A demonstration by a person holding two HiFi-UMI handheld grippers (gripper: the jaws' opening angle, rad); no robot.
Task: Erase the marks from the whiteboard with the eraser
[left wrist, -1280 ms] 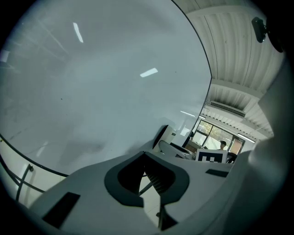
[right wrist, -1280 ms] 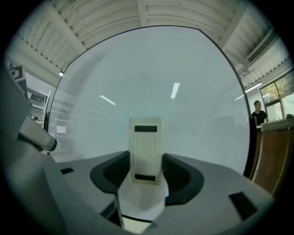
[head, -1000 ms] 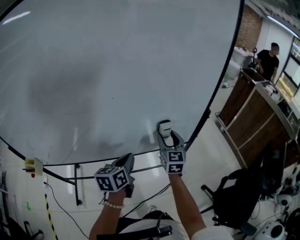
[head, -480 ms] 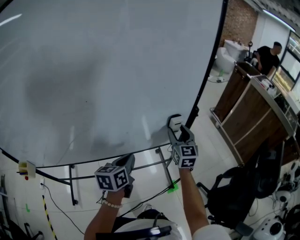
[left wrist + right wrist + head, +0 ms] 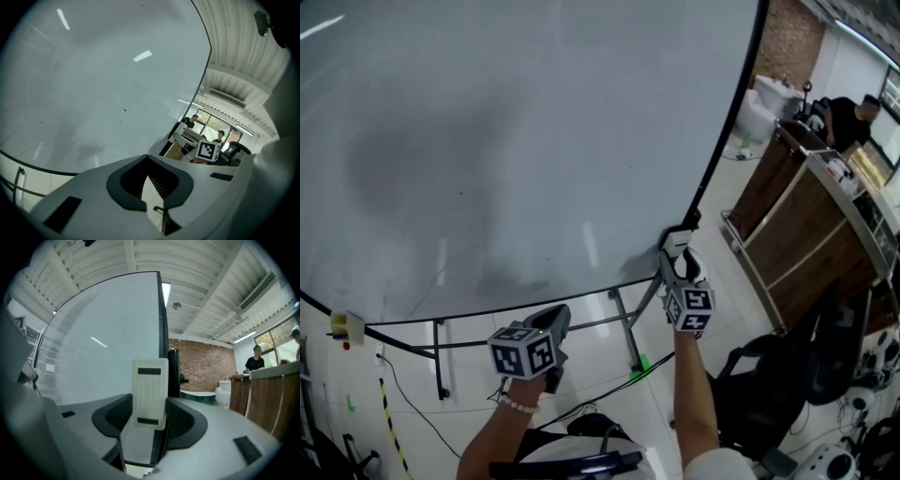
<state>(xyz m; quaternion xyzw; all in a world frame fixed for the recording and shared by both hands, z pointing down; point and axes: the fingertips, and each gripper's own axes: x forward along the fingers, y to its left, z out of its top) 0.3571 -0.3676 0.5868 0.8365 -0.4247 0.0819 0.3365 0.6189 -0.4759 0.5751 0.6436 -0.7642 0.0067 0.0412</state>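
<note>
Place: office-like work hall | large whiteboard (image 5: 534, 141) on a metal stand | black office chair (image 5: 769, 394) | long wooden counter (image 5: 806, 225), a person (image 5: 853, 117) near it | pale tiled floor (image 5: 600, 375) | brick wall (image 5: 201, 366) | ribbed metal ceiling (image 5: 201, 277) on beams

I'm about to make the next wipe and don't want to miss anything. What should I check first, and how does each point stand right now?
1. Eraser gripped: ok, the right gripper is shut on it.
2. Eraser pressed on the whiteboard: cannot tell; it sits at the board's lower right corner.
3. Board clean: not ok, a grey smear shows left of centre.
4. Left gripper out of the way: ok, shut, empty, below the board's bottom edge.
5. Bystander clear: ok, far off beyond the wooden counter.
</note>
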